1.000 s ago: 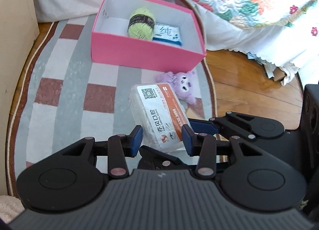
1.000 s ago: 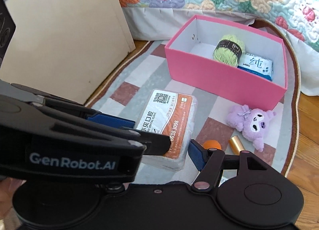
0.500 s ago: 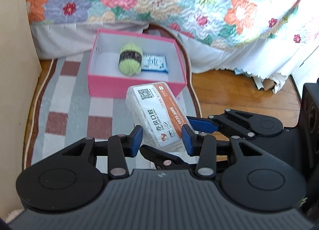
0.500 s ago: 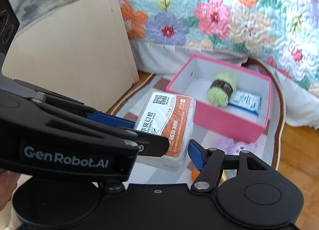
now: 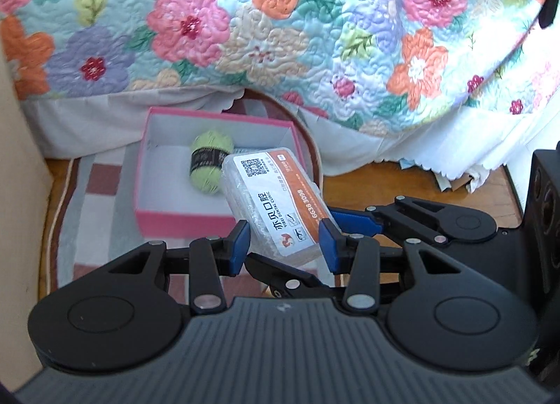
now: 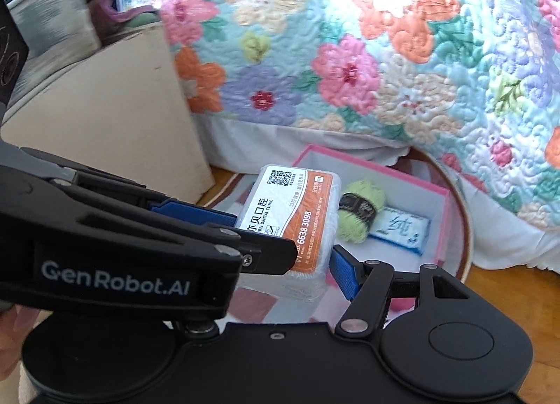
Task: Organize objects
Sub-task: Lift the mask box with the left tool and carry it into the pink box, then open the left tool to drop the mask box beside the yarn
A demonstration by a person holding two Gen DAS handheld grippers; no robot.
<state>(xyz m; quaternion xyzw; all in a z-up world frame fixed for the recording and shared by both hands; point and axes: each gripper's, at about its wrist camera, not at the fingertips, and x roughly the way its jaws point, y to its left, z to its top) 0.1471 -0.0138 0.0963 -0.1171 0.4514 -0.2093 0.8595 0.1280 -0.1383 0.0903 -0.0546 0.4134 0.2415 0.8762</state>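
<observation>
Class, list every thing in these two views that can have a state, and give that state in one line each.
Packet: lifted off the rug, tilted, held at two sides.
Left tongs: shut on the packet.
Right tongs: shut on the packet.
Pink box: open, no lid, on the rug.
Yarn: in the box, lying on its side.
Blue pack: in the box, lying flat beside the yarn.
</observation>
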